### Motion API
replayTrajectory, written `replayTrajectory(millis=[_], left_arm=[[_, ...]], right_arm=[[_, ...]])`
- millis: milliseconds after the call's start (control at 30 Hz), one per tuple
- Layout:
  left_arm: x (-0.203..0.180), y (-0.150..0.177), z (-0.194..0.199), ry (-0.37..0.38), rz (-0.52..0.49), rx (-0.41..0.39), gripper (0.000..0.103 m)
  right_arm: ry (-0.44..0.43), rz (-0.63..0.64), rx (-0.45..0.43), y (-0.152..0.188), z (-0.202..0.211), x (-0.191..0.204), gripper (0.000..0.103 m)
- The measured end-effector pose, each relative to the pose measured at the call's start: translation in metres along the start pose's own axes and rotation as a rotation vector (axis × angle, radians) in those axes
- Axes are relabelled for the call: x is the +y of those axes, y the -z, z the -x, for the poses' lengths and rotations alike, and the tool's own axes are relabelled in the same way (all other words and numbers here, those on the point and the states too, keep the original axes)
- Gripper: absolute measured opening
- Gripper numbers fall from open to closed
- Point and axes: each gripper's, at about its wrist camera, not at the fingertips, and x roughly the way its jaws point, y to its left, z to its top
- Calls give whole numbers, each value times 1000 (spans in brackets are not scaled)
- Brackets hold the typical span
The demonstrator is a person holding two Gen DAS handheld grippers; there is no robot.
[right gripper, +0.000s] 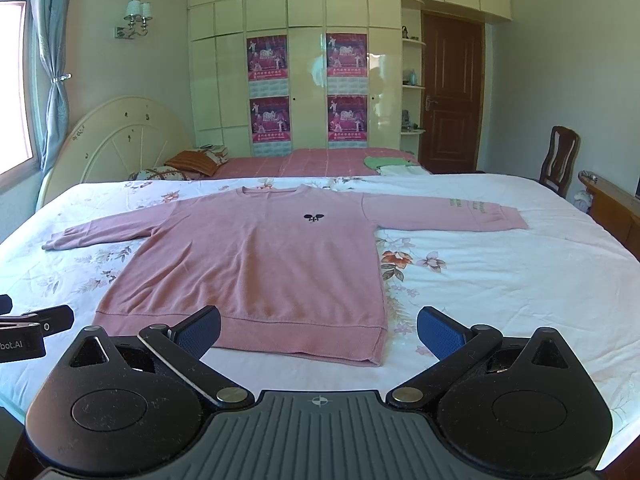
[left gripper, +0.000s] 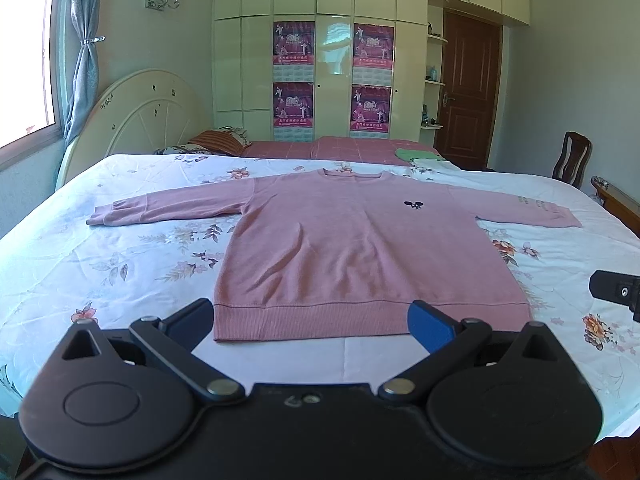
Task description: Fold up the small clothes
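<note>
Nearest, the left tongs (left gripper: 311, 322) and right tongs (right gripper: 319, 330) hang wide open and empty, just short of the hem. Beyond them a pink sweatshirt (left gripper: 340, 248) lies flat, face up, on the floral bedsheet (left gripper: 120, 256), both sleeves spread out sideways. No fold looks begun; the likely first move is pinching a sleeve cuff and carrying it across the body. Farther back sit a pink blanket (left gripper: 340, 146), a cream wardrobe (left gripper: 320, 48) and a brown door (left gripper: 466, 92).
</note>
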Motion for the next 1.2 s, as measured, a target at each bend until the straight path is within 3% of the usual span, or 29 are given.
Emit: replayTrajectory(millis=[1200], left_arm=[[4,-1,-1,3,-2,-4,103]], right_arm=[[2,-2,-8,-4,2,4,103]])
